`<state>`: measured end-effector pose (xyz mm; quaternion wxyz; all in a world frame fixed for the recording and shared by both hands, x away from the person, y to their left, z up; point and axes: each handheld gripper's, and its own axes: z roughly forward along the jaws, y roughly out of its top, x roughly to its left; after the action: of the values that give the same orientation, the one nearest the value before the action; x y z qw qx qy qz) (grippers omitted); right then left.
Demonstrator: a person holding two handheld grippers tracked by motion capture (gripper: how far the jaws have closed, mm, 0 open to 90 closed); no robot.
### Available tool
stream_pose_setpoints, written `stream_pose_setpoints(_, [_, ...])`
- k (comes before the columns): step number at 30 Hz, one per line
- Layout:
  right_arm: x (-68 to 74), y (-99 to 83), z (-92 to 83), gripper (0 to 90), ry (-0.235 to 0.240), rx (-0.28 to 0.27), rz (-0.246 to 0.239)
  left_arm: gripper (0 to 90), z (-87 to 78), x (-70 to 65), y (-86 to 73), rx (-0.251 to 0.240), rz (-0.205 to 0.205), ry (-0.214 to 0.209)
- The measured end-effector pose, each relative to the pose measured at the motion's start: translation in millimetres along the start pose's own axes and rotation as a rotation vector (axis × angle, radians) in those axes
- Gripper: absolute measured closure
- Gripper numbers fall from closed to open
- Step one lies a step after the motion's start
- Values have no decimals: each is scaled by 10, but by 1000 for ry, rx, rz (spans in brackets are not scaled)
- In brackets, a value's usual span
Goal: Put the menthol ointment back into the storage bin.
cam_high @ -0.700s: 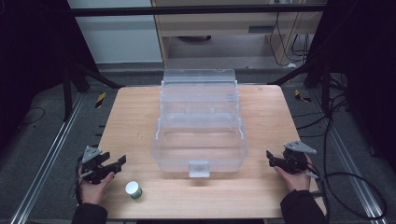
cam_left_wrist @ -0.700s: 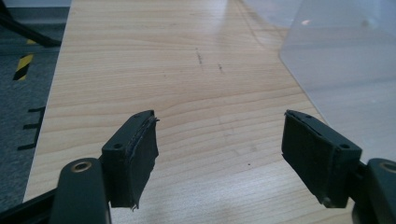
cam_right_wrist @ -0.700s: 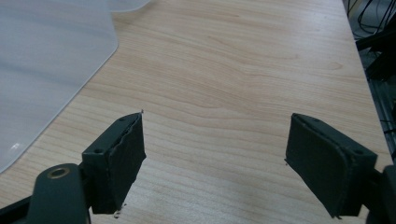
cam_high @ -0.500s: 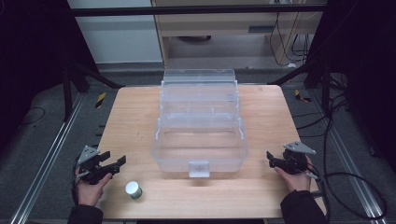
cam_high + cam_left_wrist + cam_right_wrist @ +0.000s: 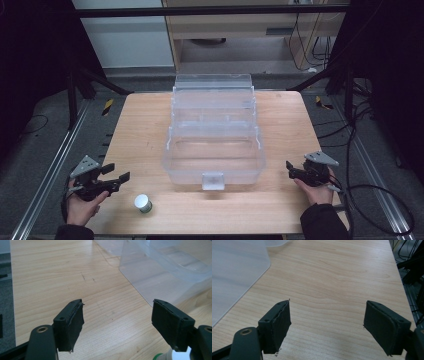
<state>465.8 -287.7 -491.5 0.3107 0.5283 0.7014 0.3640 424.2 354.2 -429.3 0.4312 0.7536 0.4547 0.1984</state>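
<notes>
From the high view, a clear tiered plastic organizer box (image 5: pixel 214 135) stands open in the middle of the wooden tabletop (image 5: pixel 135 125), and a small white bottle with a green cap (image 5: pixel 143 203) stands near the front edge, just right of the left gripper (image 5: pixel 116 175), whose jaws are spread with nothing between them. The right gripper (image 5: pixel 290 169) hovers at the opposite side, well apart from the bottle. In the left gripper view the jaws stand wide over bare wood, the bottle (image 5: pixel 163 356) peeking in at the lower right beside one jaw, the box wall (image 5: pixel 147 280) ahead. In the right gripper view the jaws are likewise spread and empty, the box's corner (image 5: pixel 237 272) at the left. This looks like the approach: the left gripper probably needs to swing toward the bottle, straddle it and close.
</notes>
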Motion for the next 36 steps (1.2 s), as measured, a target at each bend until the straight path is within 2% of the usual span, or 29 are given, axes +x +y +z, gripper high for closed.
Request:
stream_pose_setpoints(3, [1, 2, 0, 212, 13, -5, -13, 251, -37, -11, 54, 24, 46, -33])
stream_pose_setpoints(4, [1, 2, 0, 212, 13, -5, -13, 250, -37, -11, 54, 24, 46, -33])
stream_pose_setpoints(5, [-4, 2, 8, 210, 16, 0, -13, 248, -66, -27, 85, 41, 82, -49])
stream_pose_setpoints(8, [-5, 1, 16, 203, 18, 6, -16, 247, -93, -39, 115, 58, 105, -67])
stream_pose_setpoints(13, [-12, 3, 11, 202, 14, 5, -21, 228, -176, -66, 199, 87, 179, -97])
stream_pose_setpoints(18, [-22, 1, 8, 189, 21, 6, -22, 226, -184, -96, 244, 115, 217, -120])
stream_pose_setpoints(20, [-21, -7, 22, 182, 26, 15, -25, 225, -180, -116, 265, 145, 244, -141])
stream_pose_setpoints(21, [-19, -14, 37, 179, 26, 29, -34, 223, -182, -139, 279, 168, 272, -151])
stream_pose_setpoints(22, [-19, -14, 37, 179, 26, 29, -34, 221, -182, -139, 279, 168, 272, -151])
stream_pose_setpoints(30, [-18, -20, 43, 175, 38, 42, -38, 212, -199, -203, 283, 232, 352, -211])
stream_pose_setpoints(33, [-20, -26, 51, 175, 36, 47, -53, 213, -191, -244, 278, 263, 395, -233])
stream_pose_setpoints(36, [-20, -28, 53, 174, 41, 51, -48, 214, -178, -262, 275, 284, 409, -241])
